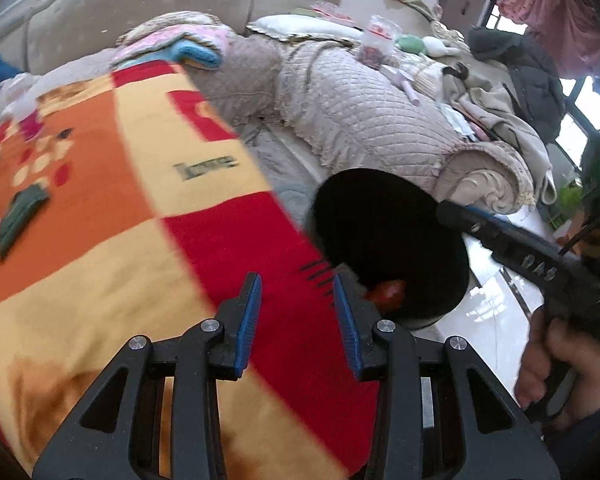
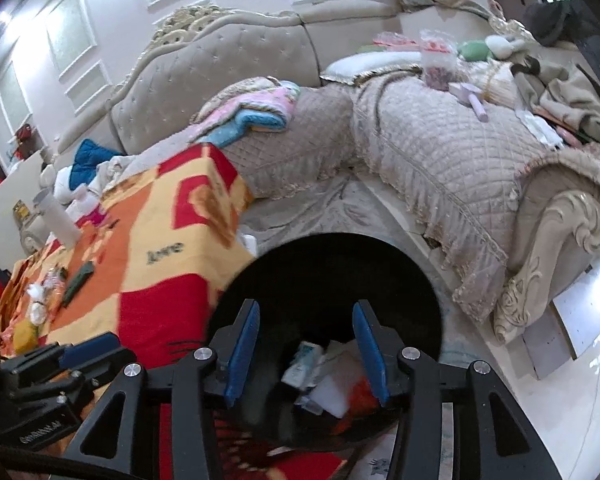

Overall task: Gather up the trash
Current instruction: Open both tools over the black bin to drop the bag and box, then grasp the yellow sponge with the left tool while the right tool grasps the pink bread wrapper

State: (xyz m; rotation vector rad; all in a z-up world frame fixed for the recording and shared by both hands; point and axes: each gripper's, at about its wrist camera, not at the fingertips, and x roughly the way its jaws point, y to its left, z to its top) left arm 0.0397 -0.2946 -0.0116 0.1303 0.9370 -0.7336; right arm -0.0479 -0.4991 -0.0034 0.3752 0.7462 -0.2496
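Left gripper [image 1: 298, 300]: jaws apart, nothing between the blue pads; poised above the red-and-orange patchwork blanket [image 1: 120, 208], close to its edge. Right gripper [image 2: 306, 334]: also spread wide, nothing held, poised directly over the mouth of the black trash bin [image 2: 400, 280]. Bin on the floor, against the blanket's edge, near the quilted beige sofa [image 2: 440, 152]. Inside the bin: white paper scraps and wrappers [image 2: 332, 376] plus something orange-red (identity unclear). Same orange-red item [image 1: 388, 294] seen low in the bin from the left wrist view. Remaining on the blanket at its far left: dark green flat packet [image 2: 78, 282] and crumpled white bits [image 2: 36, 300] just beside it. White cylindrical bottle [image 2: 58, 220] upright farther back. Folded pink and blue cloths [image 2: 256, 114] on the sofa seat.
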